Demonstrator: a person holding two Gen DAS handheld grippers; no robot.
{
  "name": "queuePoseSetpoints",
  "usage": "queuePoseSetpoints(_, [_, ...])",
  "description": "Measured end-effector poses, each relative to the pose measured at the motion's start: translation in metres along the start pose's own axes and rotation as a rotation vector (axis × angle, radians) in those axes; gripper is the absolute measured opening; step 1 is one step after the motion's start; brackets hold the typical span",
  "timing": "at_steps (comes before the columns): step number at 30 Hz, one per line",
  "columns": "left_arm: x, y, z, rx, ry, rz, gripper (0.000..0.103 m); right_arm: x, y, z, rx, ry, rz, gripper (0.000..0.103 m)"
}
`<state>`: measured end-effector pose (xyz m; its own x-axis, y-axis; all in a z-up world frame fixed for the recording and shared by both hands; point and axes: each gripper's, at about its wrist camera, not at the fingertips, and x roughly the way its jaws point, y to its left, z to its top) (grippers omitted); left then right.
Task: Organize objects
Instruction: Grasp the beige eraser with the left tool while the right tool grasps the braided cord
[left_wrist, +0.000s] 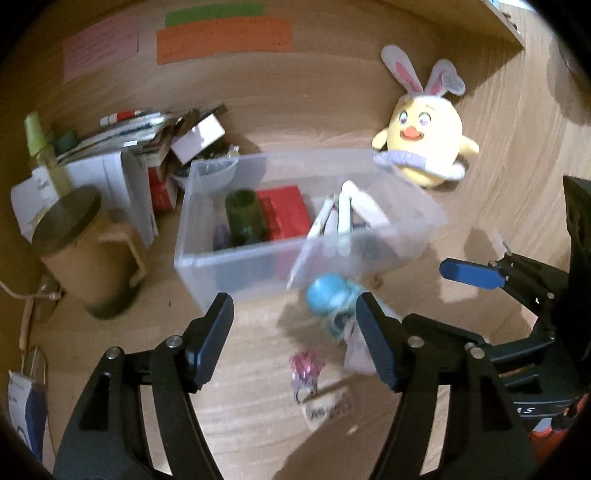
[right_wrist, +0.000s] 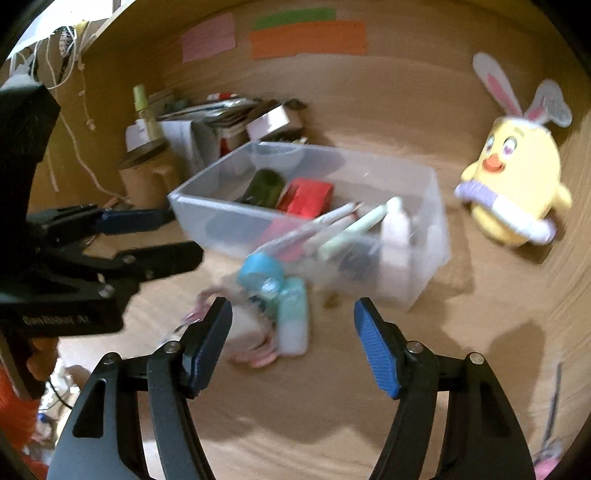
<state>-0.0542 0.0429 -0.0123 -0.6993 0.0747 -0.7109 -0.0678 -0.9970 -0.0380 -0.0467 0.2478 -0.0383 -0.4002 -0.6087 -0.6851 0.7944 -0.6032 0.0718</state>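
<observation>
Both your grippers, left gripper (left_wrist: 293, 341) and right gripper (right_wrist: 291, 341), are spread and empty. The clear bin (left_wrist: 236, 271) sits at twelve o'clock; loose blue bottle (left_wrist: 327, 295) lies just before it. Approach slowly, then pinch squarely.

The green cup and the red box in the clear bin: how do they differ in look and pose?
The green cup is a dark, see-through cylinder; the red box is opaque and flat-sided. The green cup looks tipped over, its open mouth facing the back wall, while the red box lies flat. They share the left half of the clear bin, side by side, cup to the left.
</observation>
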Motion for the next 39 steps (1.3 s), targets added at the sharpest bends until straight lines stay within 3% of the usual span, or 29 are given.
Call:
queuePoseSetpoints(9, [-0.018, 0.038, -0.044, -0.113, 0.036, 0.028, 0.069, 0.013, 0.029, -0.013, -0.016, 0.018, 0.053, 0.063])
queuePoseSetpoints(10, [-0.018, 0.041, -0.049, -0.118, 0.048, 0.033, 0.069, 0.015, 0.033, -0.013, -0.021, 0.013, 0.044, 0.060])
queuePoseSetpoints(12, [-0.016, 0.042, -0.055, -0.122, 0.064, 0.030, 0.069, 0.021, 0.037, -0.011, -0.033, 0.017, 0.037, 0.044])
queuePoseSetpoints(20, [-0.008, 0.021, -0.071, -0.089, 0.112, -0.056, 0.069, 0.026, 0.039, -0.005, -0.051, 0.014, 0.014, 0.011])
queuePoseSetpoints(24, [-0.001, 0.005, -0.072, -0.062, 0.134, -0.101, 0.074, 0.020, 0.034, -0.004, -0.036, 0.001, 0.009, 0.009])
queuePoseSetpoints(30, [0.010, -0.012, -0.071, -0.024, 0.139, -0.092, 0.074, -0.002, 0.020, -0.003, 0.006, -0.057, -0.013, 0.008])
queuePoseSetpoints(34, [0.015, -0.016, -0.069, -0.013, 0.143, -0.092, 0.055, -0.023, 0.005, 0.000, 0.047, -0.107, -0.027, 0.008])
queuePoseSetpoints(39, [0.018, -0.020, -0.069, 0.002, 0.132, -0.066, 0.044, -0.042, -0.009, 0.002, 0.078, -0.145, -0.031, 0.008])
